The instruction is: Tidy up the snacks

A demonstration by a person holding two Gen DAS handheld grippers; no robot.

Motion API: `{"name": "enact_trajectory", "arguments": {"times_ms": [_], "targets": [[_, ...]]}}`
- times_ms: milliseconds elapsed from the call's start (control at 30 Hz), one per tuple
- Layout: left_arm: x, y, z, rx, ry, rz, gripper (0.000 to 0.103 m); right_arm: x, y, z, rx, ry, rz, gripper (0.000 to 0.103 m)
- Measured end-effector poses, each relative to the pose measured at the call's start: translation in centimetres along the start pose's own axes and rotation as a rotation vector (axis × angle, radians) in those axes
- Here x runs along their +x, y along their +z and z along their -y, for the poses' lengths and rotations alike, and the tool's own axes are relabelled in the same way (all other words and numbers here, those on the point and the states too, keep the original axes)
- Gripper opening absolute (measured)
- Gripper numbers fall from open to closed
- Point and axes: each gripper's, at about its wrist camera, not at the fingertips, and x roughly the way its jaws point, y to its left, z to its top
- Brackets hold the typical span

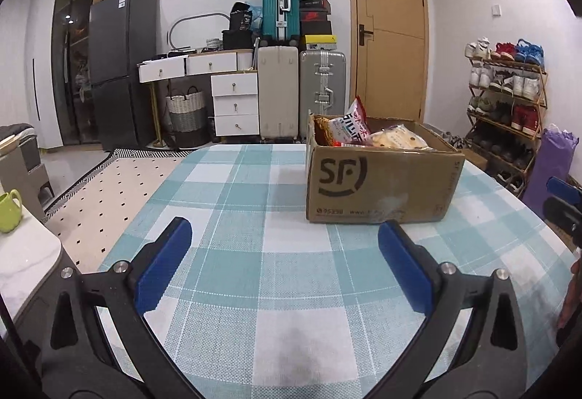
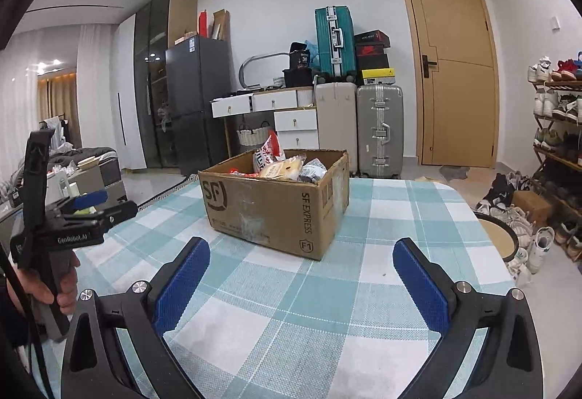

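A brown SF Express cardboard box [image 1: 382,180] stands on the table with the teal-and-white checked cloth [image 1: 254,217]. It holds several snack bags [image 1: 363,133], one red-and-white bag sticking up. The box also shows in the right wrist view [image 2: 272,206], with the snacks [image 2: 287,166] inside. My left gripper [image 1: 283,235] is open and empty, hovering over the cloth just short of the box. My right gripper [image 2: 302,253] is open and empty, near the box's front corner. The left gripper, held by a hand, shows in the right wrist view [image 2: 87,202].
Beyond the table stand suitcases [image 1: 302,71], a white drawer desk [image 1: 218,78], a dark fridge [image 1: 120,64], a wooden door [image 1: 393,27] and a shoe rack [image 1: 505,100]. A green mug [image 1: 9,209] sits on a side surface at left. Shoes lie on the floor [image 2: 516,217].
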Motion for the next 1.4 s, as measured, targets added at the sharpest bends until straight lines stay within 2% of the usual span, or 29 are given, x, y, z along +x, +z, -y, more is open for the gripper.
{"name": "enact_trajectory", "arguments": {"times_ms": [167,267,333,533,700,1400], "targets": [[0.0,-0.1,-0.4,-0.025,-0.024,0.014,0.102,0.0,0.3,-0.4,-0.033,-0.001,0.008,0.103],[0.3,0.5,0.0,-0.011,-0.016,0.017,0.102,0.2,0.3,-0.8,-0.056,0.005,0.004,0.103],[-0.1,0.4,0.4,0.009,0.018,0.045,0.102,0.2,0.3,-0.7,-0.053,0.006,0.006,0.103],[-0.5,0.9,1.6,0.062,-0.030,0.076,0.102,0.4,0.3,0.0,-0.024,0.013,-0.005,0.103],[-0.4,1.0,1.1,0.017,-0.028,0.062,0.102,0.4,0.2,-0.1,-0.029,0.001,-0.003,0.103],[0.0,0.5,0.3,-0.006,-0.008,0.051,0.102,0.7,0.0,0.1,-0.010,-0.004,-0.013,0.103]]}}
